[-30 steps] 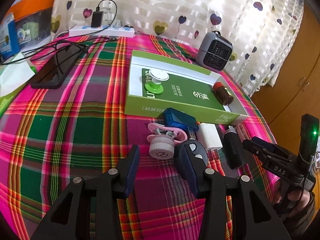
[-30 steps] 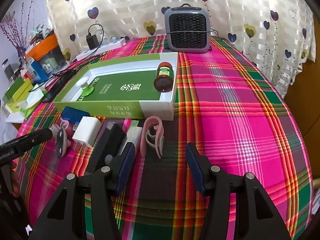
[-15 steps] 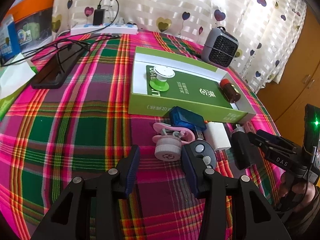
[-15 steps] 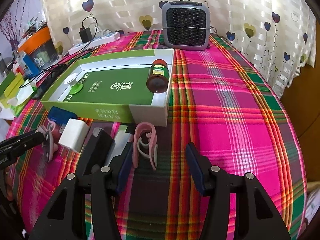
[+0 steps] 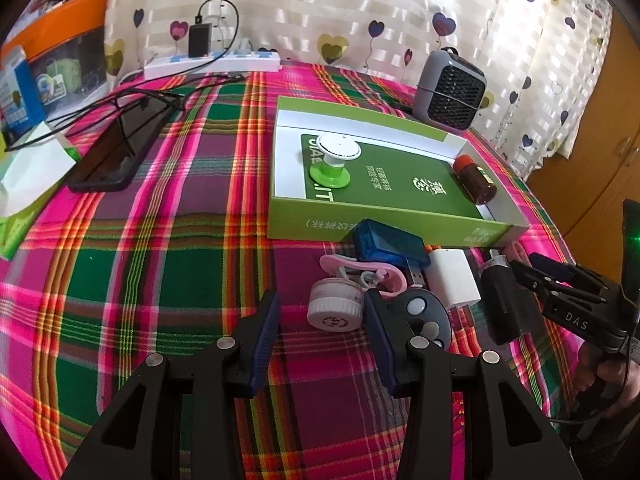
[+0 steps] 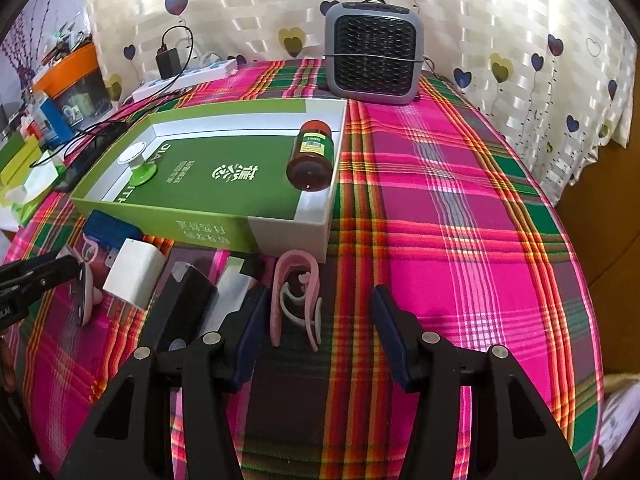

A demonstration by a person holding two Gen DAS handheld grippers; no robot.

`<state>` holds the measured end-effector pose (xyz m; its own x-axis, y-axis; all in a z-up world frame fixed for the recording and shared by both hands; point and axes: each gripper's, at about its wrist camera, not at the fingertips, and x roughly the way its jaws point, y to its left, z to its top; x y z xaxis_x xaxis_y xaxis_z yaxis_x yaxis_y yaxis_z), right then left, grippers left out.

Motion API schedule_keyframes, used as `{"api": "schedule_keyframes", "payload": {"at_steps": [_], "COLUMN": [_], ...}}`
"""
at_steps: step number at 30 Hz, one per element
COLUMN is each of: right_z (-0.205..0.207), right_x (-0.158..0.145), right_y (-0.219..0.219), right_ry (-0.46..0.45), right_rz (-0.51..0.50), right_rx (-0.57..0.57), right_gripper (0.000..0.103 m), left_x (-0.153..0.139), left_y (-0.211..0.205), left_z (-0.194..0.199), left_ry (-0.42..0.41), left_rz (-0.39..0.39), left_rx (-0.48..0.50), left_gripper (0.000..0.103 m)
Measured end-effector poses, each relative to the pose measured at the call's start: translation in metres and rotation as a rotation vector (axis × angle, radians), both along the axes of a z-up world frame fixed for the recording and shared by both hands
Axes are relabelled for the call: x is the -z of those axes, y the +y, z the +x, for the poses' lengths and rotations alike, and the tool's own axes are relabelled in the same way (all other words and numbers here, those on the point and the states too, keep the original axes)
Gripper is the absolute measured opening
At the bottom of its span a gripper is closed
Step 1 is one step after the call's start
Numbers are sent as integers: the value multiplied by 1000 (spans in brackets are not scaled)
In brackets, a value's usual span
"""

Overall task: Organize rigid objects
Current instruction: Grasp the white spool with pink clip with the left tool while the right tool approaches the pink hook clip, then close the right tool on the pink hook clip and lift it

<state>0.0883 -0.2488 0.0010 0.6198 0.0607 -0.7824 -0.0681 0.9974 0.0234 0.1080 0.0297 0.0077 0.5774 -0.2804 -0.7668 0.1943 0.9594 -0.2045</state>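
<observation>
The shallow green-and-white cardboard box (image 6: 288, 227) on the plaid tablecloth (image 6: 460, 208) already holds two things: a brown glass bottle with a red cap (image 6: 312, 156) lying against its right wall and a white-topped green suction knob (image 6: 138, 162) near its left end.

Left, I judge, is the clutter just in front of the box: a black rectangular block (image 6: 182, 304), a white charger cube (image 6: 134, 274), a blue translucent case (image 5: 386, 244), a pink plastic clip (image 6: 298, 300) and a white round cap (image 5: 335, 307).

The right gripper (image 6: 316, 336) straddles the pink clip, jaws closing but not yet pressing. The left gripper (image 5: 320, 336) stands apart, the white cap by its right finger.

The box floor shows Chinese characters and "ITT"; the right gripper's body, seen from the left wrist, reads "DAS".
</observation>
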Motion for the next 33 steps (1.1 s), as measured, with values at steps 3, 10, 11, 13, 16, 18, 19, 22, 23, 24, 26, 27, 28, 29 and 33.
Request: {"api": "schedule_keyframes", "payload": {"at_steps": [3, 10, 11, 13, 16, 18, 19, 22, 23, 24, 26, 27, 28, 29, 33], "right_z": [0, 0, 0, 0, -1, -1, -1, -1, -1, -1, -1, -1, -1, -1, -1], "right_x": [0, -1, -1, -1, -1, -1, -1, -1, -1, -1, -1, -1, -1, -1, -2], "right_y": [-1, -3, -2, -2, -2, -2, -2, -2, -2, -2, -3, -3, -3, -2, -2], "right_ry": [-2, -4, -4, -5, -5, -5, -6, -6, -6, -6, -6, -6, -6, -6, -6], "right_rz": [3, 13, 12, 10, 6, 7, 7, 8, 9, 8, 8, 9, 10, 10, 11], "right_rx": [10, 14, 15, 15, 17, 17, 17, 17, 17, 17, 17, 17, 17, 18, 18], "right_gripper": [45, 44, 40, 33, 29, 25, 25, 24, 24, 24, 24, 24, 24, 24, 24], "left_x": [0, 0, 0, 0, 0, 0, 0, 0, 0, 0, 0, 0, -1, 0, 0], "left_y": [0, 4, 4, 4, 2, 2, 2, 1, 1, 1, 2, 2, 2, 2, 2], "left_z": [0, 0, 0, 0, -2, -2, -2, -2, -2, -2, -2, -2, -2, -2, -2], "left_ry": [0, 1, 2, -2, -4, -4, -4, -4, -4, -4, -4, -4, -4, -4, -4], "left_rz": [0, -10, -10, -5, -4, -7, -9, -13, -12, -12, -14, -14, -15, -15, -14], "left_rx": [0, -17, -16, -13, -2, -1, -1, -1, -1, -1, -2, -2, -3, -2, -2], "left_gripper": [42, 31, 27, 26, 26, 26, 26, 26, 26, 26, 26, 26, 26, 26, 26]}}
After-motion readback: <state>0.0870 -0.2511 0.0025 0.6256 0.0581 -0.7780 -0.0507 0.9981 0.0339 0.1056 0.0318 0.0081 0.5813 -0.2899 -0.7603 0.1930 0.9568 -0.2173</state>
